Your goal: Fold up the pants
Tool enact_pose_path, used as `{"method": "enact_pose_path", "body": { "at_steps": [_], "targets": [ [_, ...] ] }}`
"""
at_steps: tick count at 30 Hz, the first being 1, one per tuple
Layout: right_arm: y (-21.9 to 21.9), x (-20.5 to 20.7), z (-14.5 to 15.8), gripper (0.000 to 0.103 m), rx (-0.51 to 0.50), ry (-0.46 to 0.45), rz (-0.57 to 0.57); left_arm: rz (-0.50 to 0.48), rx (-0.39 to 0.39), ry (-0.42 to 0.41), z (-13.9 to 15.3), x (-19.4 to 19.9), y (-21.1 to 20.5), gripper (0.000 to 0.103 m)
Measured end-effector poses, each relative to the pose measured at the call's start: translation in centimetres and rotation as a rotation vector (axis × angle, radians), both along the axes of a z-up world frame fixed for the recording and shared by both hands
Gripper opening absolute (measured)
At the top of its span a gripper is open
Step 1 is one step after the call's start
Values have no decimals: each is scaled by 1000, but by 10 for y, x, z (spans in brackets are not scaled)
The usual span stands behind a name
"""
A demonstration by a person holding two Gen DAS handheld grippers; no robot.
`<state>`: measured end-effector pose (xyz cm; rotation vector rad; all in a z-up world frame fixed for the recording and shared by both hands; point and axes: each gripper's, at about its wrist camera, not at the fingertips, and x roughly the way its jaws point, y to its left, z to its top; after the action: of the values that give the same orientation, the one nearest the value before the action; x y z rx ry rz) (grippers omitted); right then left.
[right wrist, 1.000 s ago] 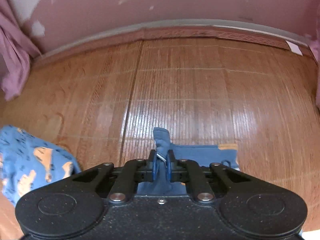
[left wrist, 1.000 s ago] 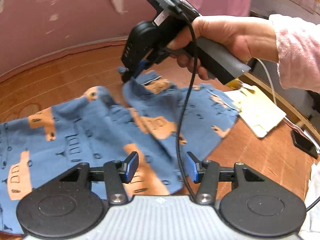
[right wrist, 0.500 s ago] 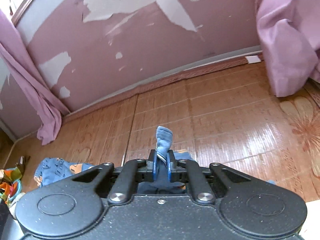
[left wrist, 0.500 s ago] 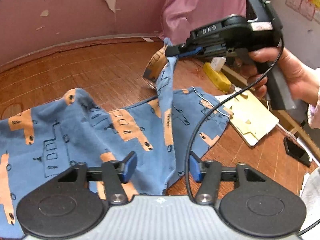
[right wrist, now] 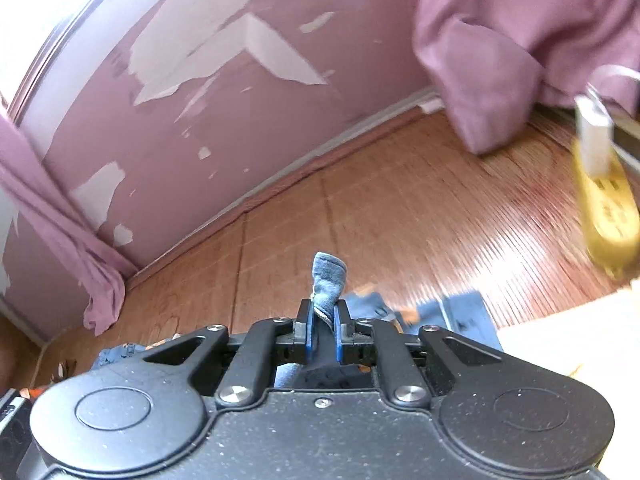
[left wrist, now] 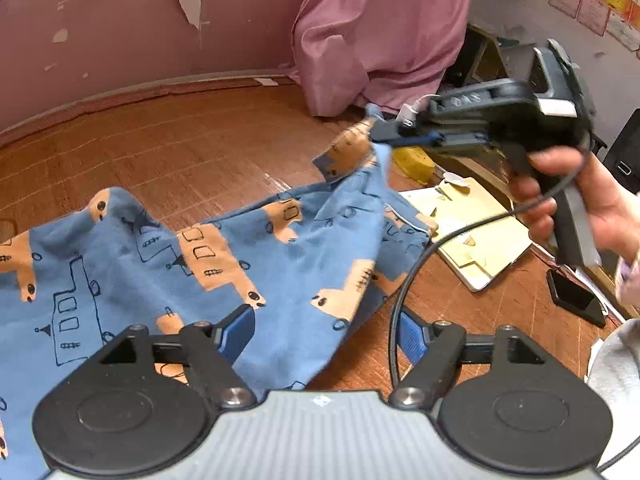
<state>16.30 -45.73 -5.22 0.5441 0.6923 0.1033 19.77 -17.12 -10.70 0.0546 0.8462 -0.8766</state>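
Legibly, only moulded characters on the right gripper's (left wrist: 378, 130) black housing show in the left wrist view; they are too blurred to read, and the small sheets taped to the wall (left wrist: 120, 20) at upper right carry no readable text

Surface: a brown wood-pattern floor (left wrist: 180, 148) with a pale skirting strip. The wall is mauve with patches of peeled paint. A pink curtain (left wrist: 380, 28) hangs to the floor; a second curtain (right wrist: 68, 248) hangs at the left of the right wrist view. A yellow paper pad (left wrist: 480, 232), a yellow object (left wrist: 412, 158) and a dark phone (left wrist: 574, 298) lie at the right

Pants (left wrist: 160, 264): blue, printed with orange vehicles and outlined buildings, spread on the floor, one corner raised off it

Right gripper: fingers closed on that raised corner; a tuft of blue cloth protrudes past the pads (right wrist: 309, 330). A hand (left wrist: 580, 200) holds the handle

Left gripper (left wrist: 326, 334): fingers wide apart, holding nothing, positioned over the lower edge of the pants

Compared with half a second before, the right gripper sits lower and the lifted cloth slopes more shallowly; the left gripper stays open
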Motion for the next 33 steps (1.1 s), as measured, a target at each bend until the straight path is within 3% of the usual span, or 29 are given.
{"method": "enact_pose_path", "body": {
  "at_steps": [4, 7, 10, 13, 19, 21, 25, 29, 33],
  "targets": [
    [-10, -12, -11, 10, 31, 0, -32, -118, -30, 70, 2, 5, -1, 89],
    [-11, -18, -20, 10, -17, -6, -24, -194, -52, 120, 9, 8, 6, 95],
    [-10, -23, -27, 10, -22, -6, -20, -155, -12, 45, 14, 4, 13, 96],
    [-10, -27, -29, 10, 1, -14, -33, -111, 100, -25, 5, -2, 0, 94],
    [-15, -28, -21, 10, 39, -38, -60, -153, 327, -250, -16, -32, -39, 64],
    [-16, -27, -16, 10, 60, -52, -69, -157, 390, -310, -20, -39, -49, 45],
    [-16, -25, -6, 10, 51, -79, -62, -138, 404, -379, -16, -47, -55, 33],
    [-17, -24, -2, 10, 23, -107, -49, -72, 403, -407, -10, -45, -47, 6],
    [-13, -44, 5, 10, -70, -190, -56, -65, 412, -426, -8, -43, -46, 3]
  ]
}}
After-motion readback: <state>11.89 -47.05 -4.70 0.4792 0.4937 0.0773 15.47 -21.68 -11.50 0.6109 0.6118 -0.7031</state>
